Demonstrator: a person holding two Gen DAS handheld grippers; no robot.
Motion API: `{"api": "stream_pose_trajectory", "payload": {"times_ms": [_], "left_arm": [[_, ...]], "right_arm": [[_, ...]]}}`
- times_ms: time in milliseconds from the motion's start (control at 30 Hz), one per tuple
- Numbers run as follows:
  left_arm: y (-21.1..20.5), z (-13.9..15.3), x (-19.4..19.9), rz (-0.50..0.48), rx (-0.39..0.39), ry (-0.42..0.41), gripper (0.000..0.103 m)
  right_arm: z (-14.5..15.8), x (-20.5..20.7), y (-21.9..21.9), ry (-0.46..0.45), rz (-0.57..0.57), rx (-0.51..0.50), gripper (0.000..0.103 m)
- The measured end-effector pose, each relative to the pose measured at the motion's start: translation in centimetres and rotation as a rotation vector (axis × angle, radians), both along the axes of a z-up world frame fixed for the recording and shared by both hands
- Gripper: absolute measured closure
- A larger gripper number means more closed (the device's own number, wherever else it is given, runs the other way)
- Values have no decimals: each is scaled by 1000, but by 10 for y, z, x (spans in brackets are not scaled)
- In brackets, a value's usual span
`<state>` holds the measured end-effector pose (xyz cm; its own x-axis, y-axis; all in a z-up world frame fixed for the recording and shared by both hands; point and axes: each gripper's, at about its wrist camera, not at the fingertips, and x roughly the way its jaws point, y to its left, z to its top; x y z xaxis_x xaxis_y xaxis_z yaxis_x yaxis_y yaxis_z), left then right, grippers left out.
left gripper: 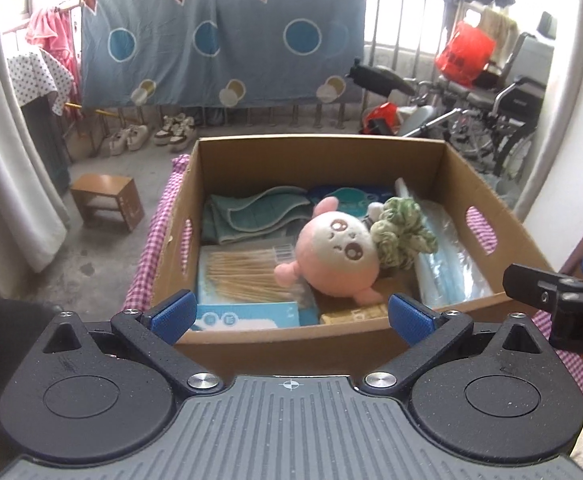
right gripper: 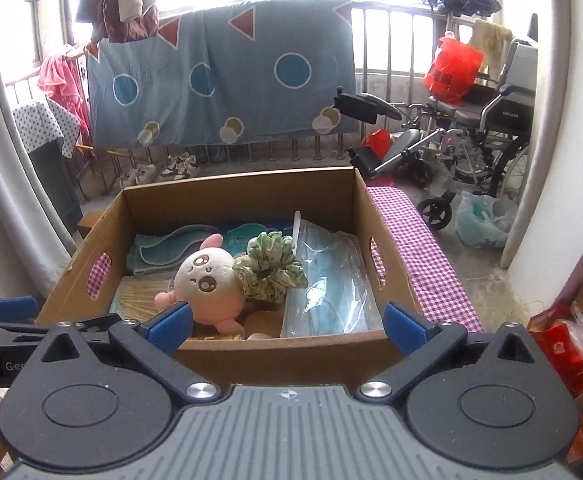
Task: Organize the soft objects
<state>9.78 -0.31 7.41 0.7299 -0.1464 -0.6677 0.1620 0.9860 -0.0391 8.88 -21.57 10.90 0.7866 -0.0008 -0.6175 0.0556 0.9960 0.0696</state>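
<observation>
1. Already inside the cardboard box: pink plush toy at the middle, green scrunchie touching its right side, teal folded cloth at the far left corner, bagged face masks along the right wall.
2. Left gripper spread wide, empty, poised at the near edge.
3. Right gripper likewise wide, holding nothing.
4. Probably close to finished; nothing soft visible outside the box.
</observation>
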Motion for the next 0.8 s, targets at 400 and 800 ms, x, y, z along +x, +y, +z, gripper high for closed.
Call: {"api": "stream_pose_trajectory", "payload": {"times_ms": [400, 800], "left_arm": [[-1, 1, 4, 70, 59, 55, 0], [-1, 2, 6, 64, 56, 72, 1]], "right_arm": [[-14, 11, -2, 61, 0, 10, 0], [-15, 14, -1, 71, -4, 10, 0]]}}
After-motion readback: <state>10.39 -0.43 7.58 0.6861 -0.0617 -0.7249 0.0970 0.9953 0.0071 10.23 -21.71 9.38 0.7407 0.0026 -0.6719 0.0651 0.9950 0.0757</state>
